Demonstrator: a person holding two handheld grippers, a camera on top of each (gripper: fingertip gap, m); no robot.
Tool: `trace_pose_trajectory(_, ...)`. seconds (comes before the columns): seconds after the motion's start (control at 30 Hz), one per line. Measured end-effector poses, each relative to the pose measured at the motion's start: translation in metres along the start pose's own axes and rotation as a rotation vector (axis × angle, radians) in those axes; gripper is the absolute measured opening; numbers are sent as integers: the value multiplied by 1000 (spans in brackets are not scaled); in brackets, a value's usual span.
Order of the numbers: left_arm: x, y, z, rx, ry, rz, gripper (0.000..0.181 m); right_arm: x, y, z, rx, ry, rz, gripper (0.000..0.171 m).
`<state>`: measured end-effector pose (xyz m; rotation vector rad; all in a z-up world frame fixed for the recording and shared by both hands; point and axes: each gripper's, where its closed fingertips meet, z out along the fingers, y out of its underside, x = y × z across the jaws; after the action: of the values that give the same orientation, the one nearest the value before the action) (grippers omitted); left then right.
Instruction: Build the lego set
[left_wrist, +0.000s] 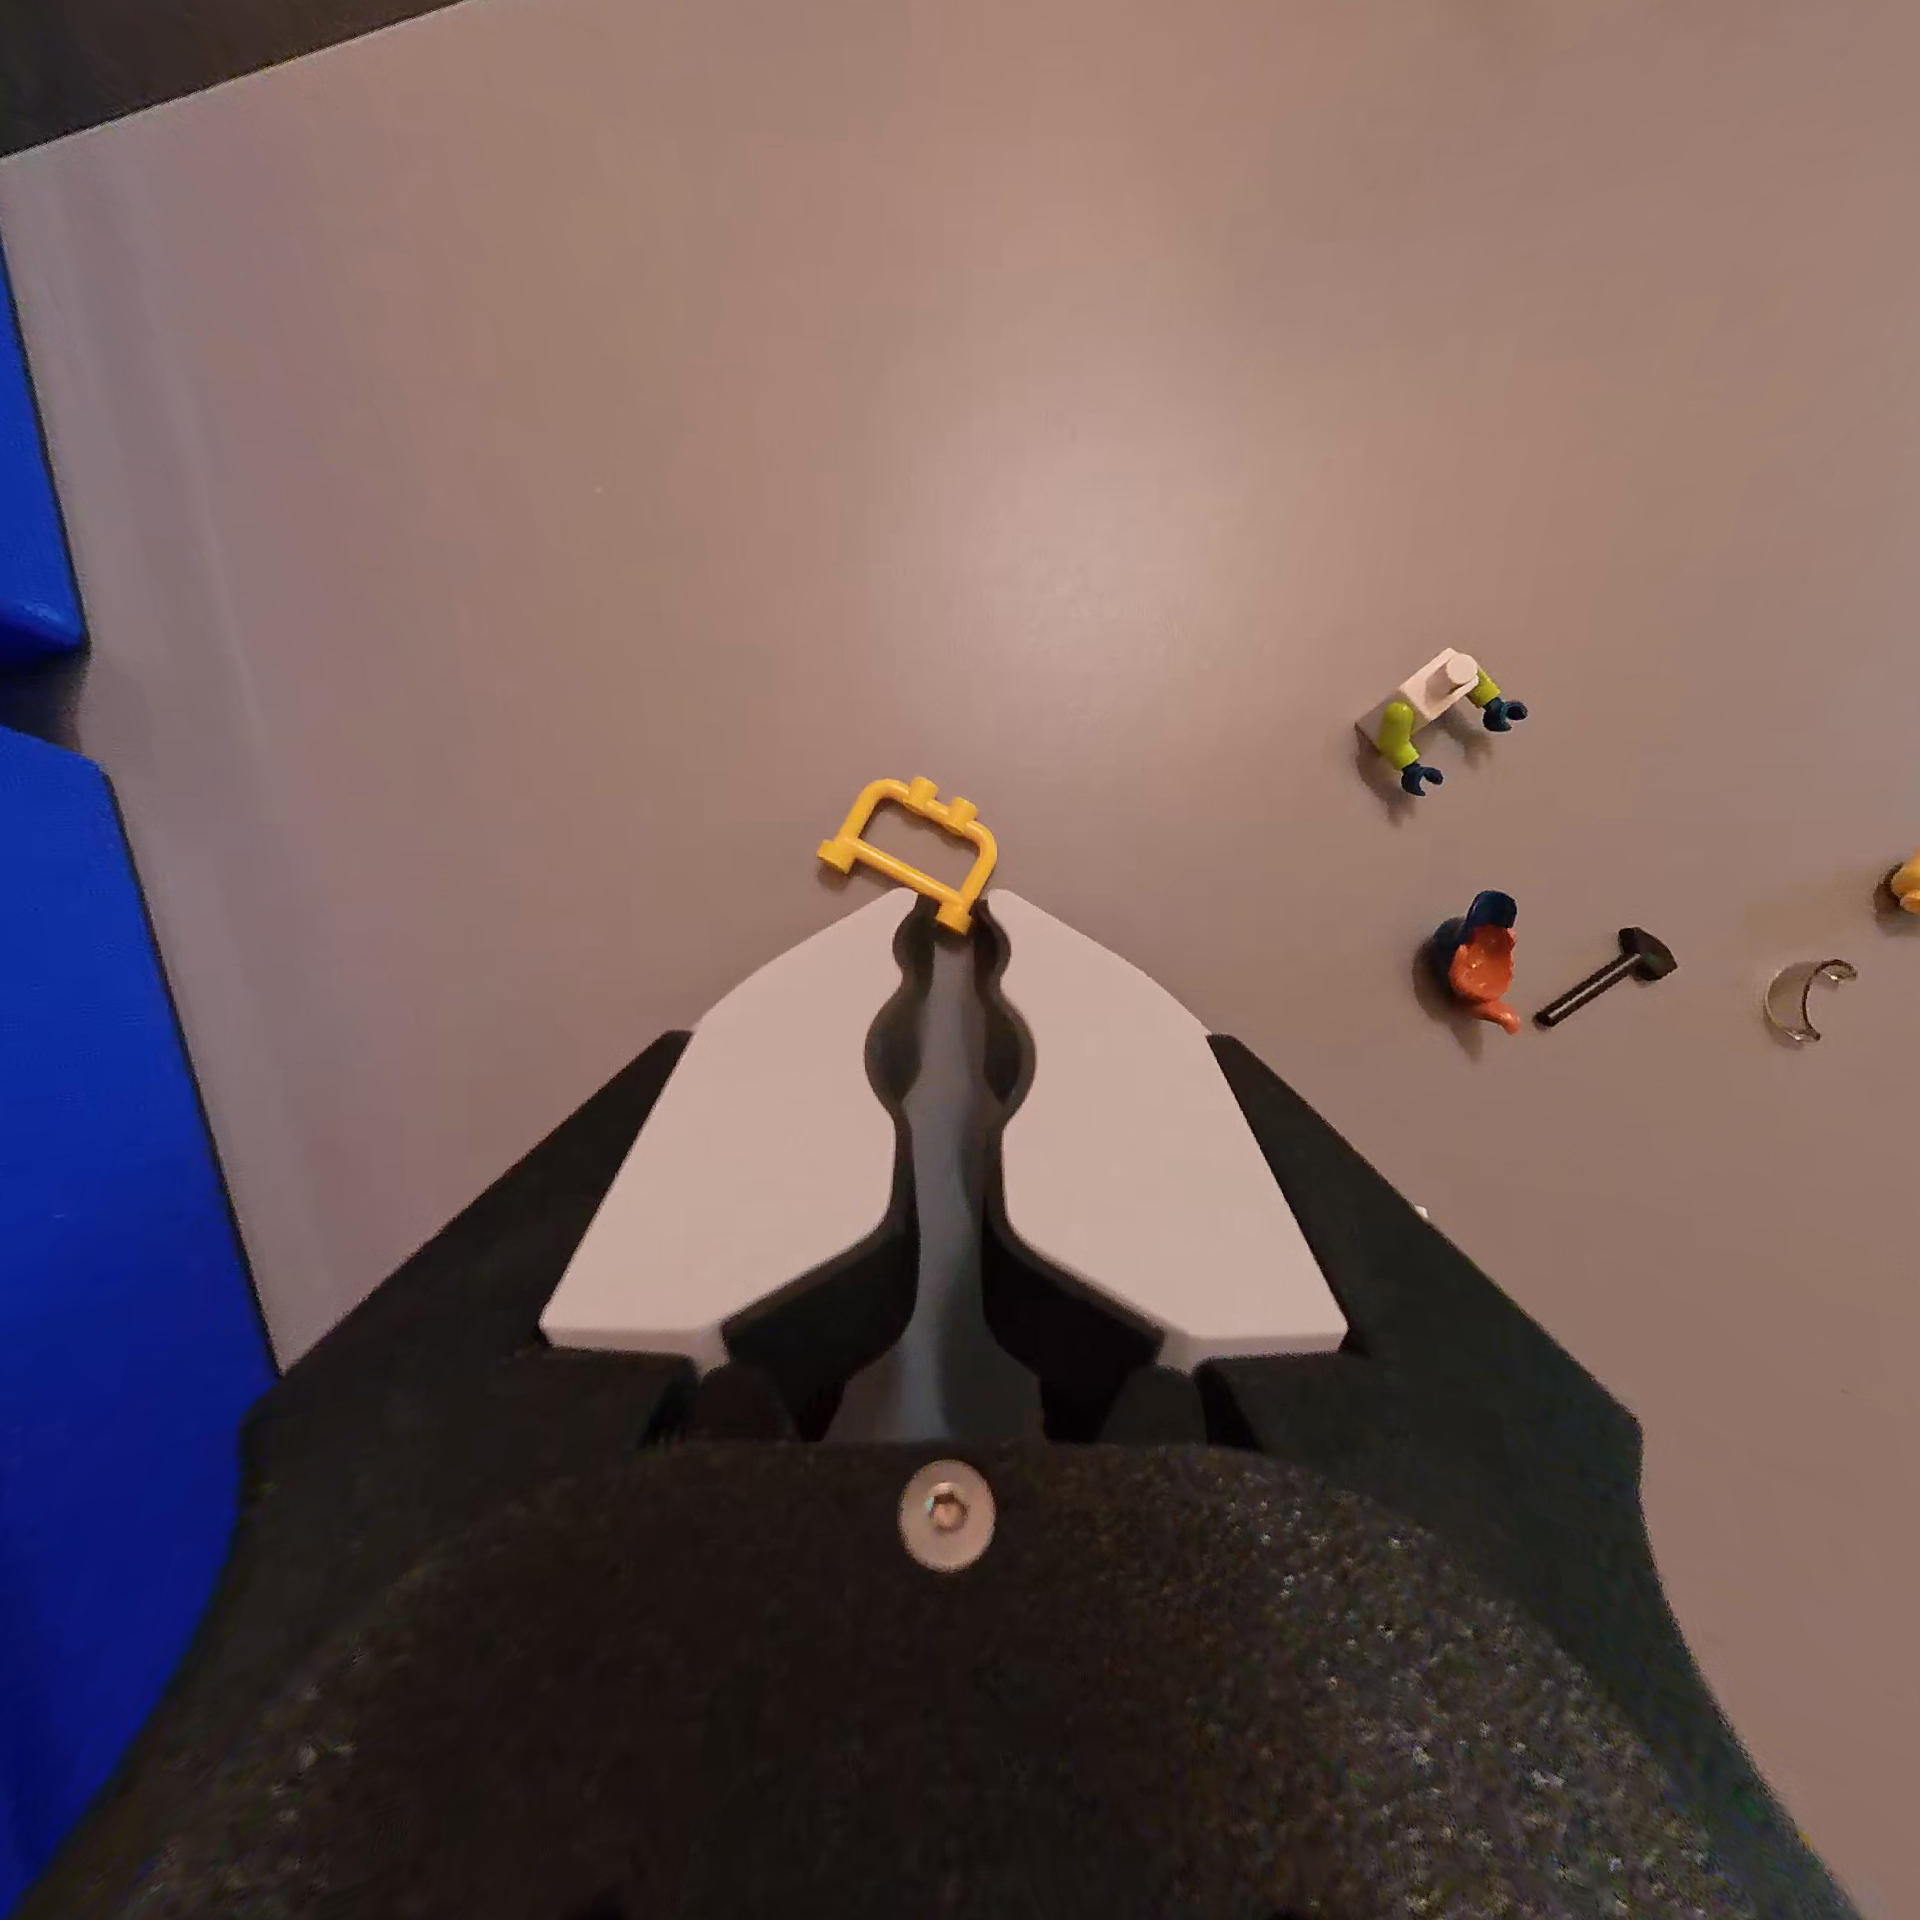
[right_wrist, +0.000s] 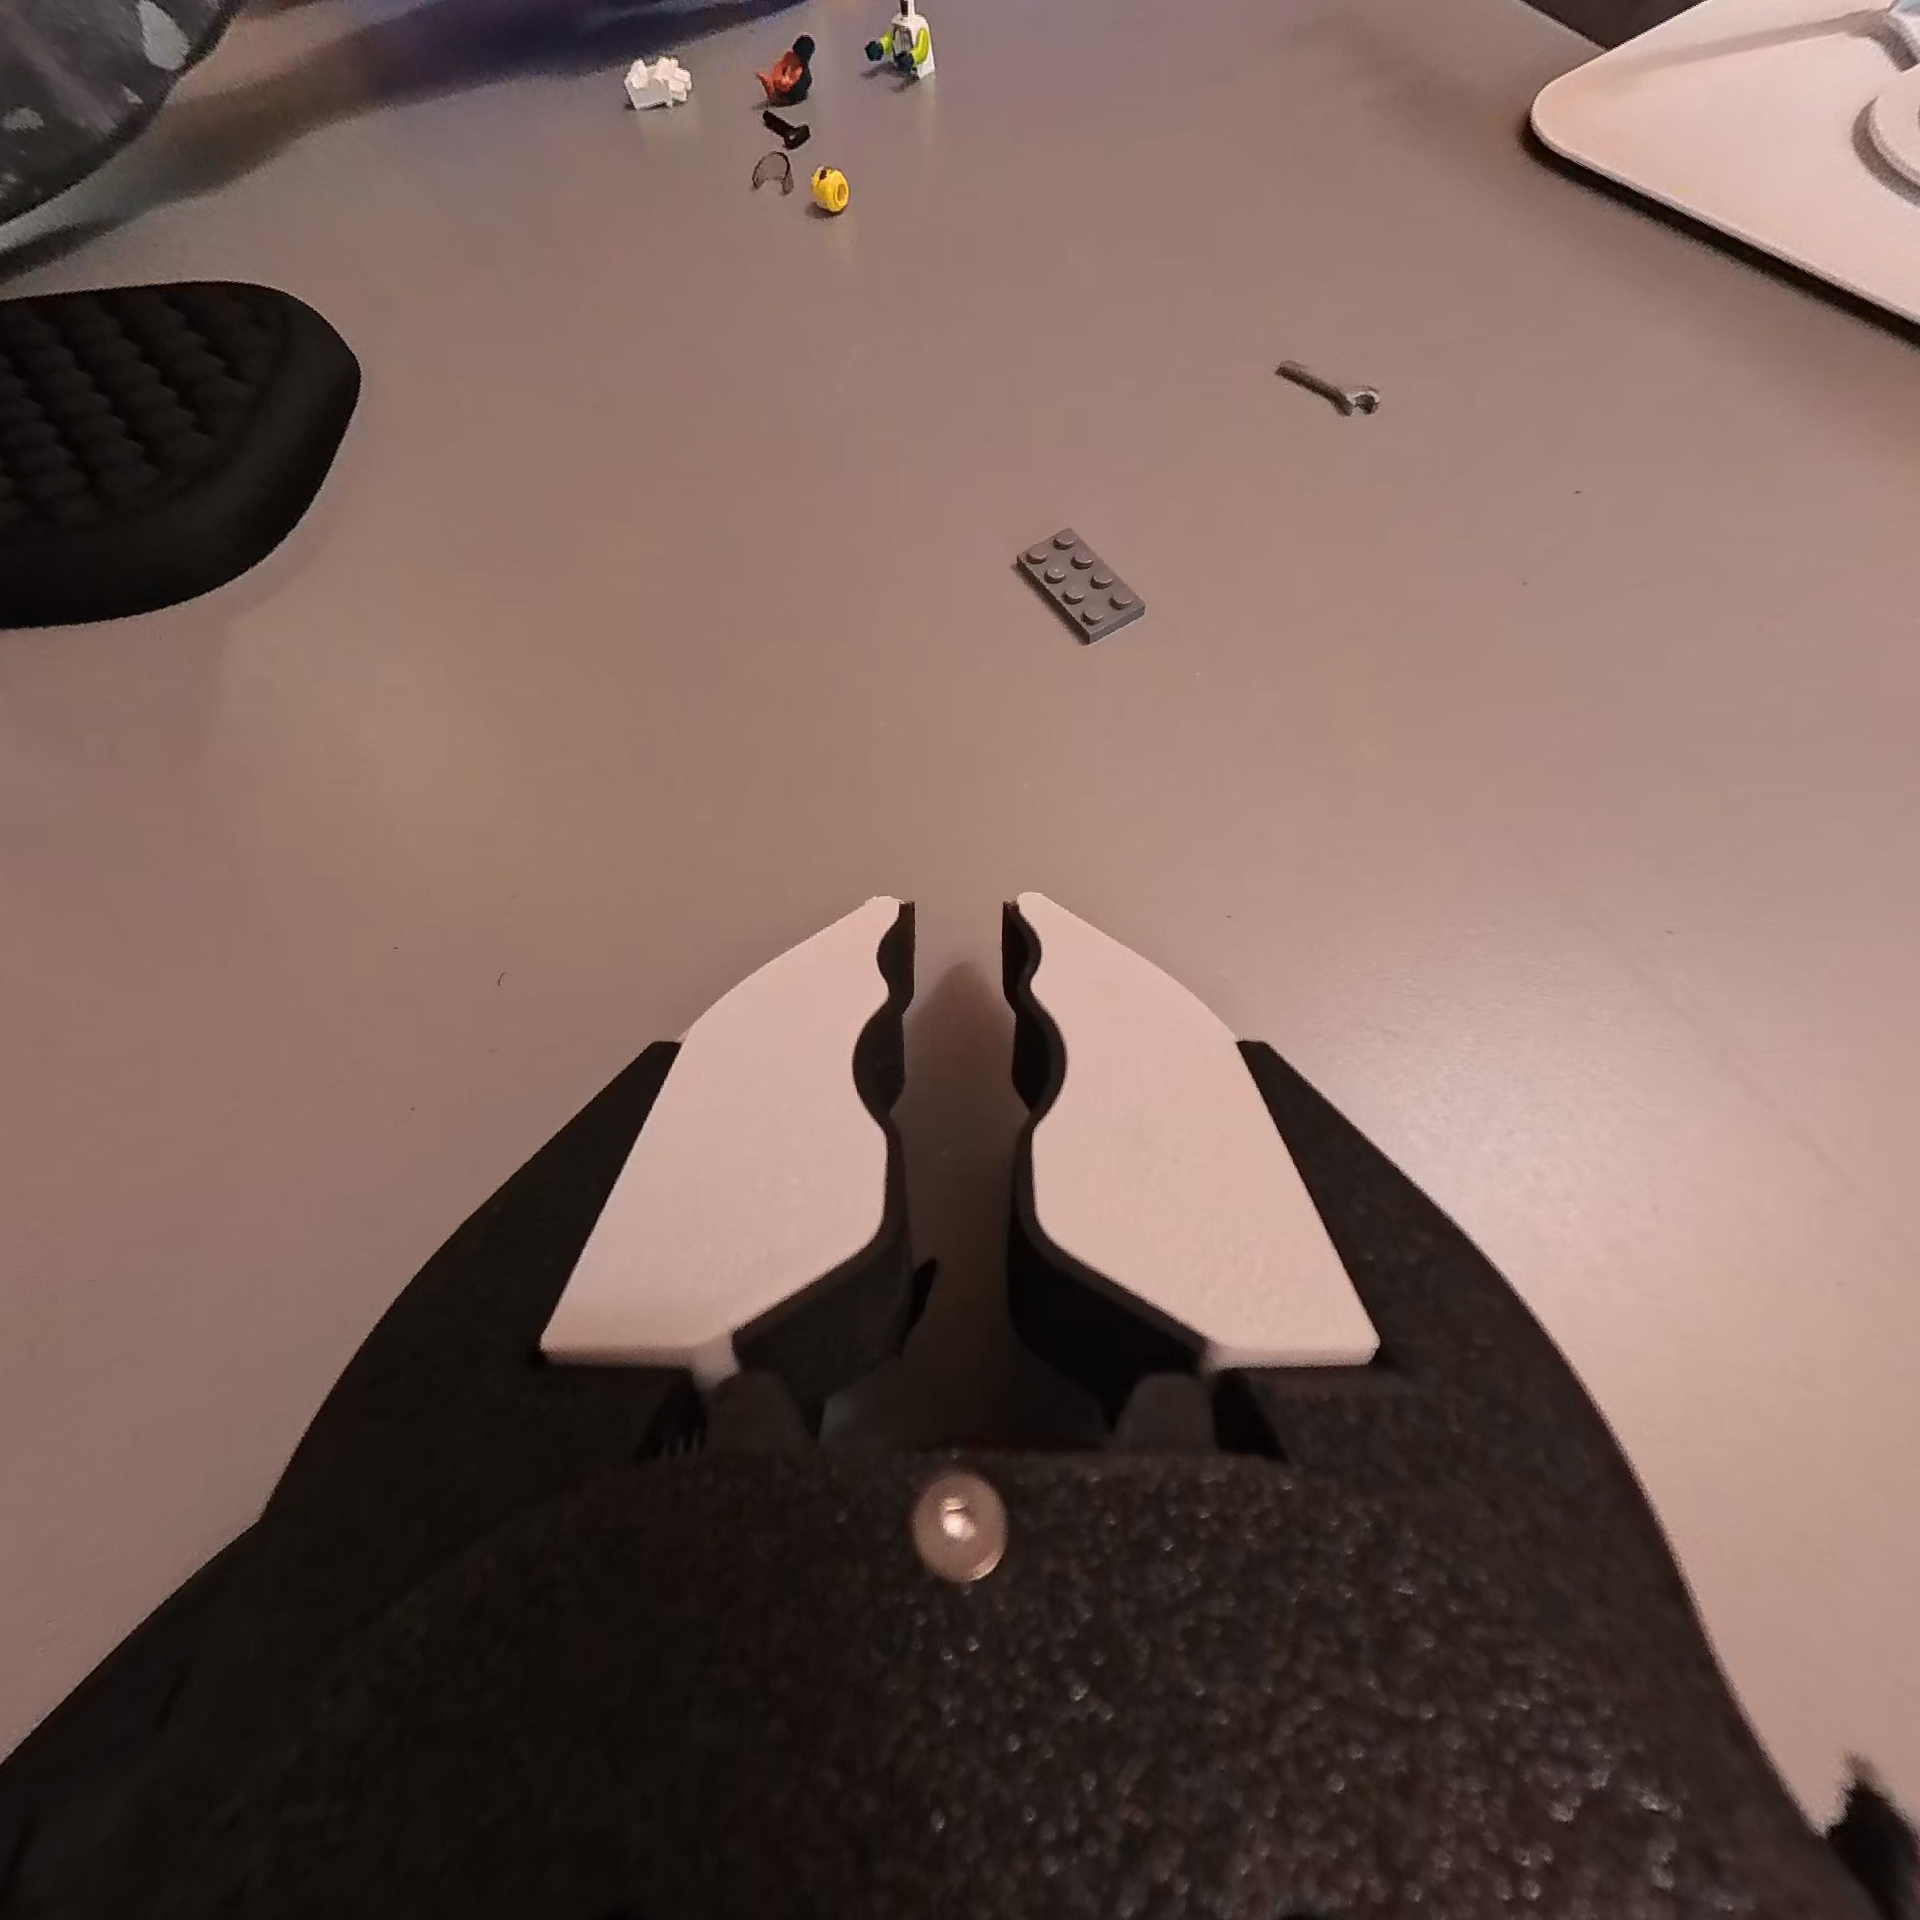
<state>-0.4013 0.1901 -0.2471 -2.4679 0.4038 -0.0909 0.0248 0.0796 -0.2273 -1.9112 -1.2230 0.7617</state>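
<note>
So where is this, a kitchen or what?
Probably a desk or worktable indoors, not a kitchen: a plain grey table, small Lego pieces like a grey plate, and what looks like a monitor stand.

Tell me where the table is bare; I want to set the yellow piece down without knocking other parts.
Bare: the stretch between the right gripper and the grey plate, and the table ahead of the left gripper holding the yellow piece. Crowded: the far cluster around the minifigure torso, yellow head and orange hairpiece.
</note>
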Motion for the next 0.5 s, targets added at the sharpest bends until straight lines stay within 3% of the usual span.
trace_pose_trajectory(0.3, 19, -19, -14, 98, 16, 69, 7, 0, 0, 0, -3, -3, 8, 16)
trace_pose_trajectory(0.5, 78, -55, -40, 236, 102, 173, 7, 0, 0, 0, -3, -3, 7, 16)
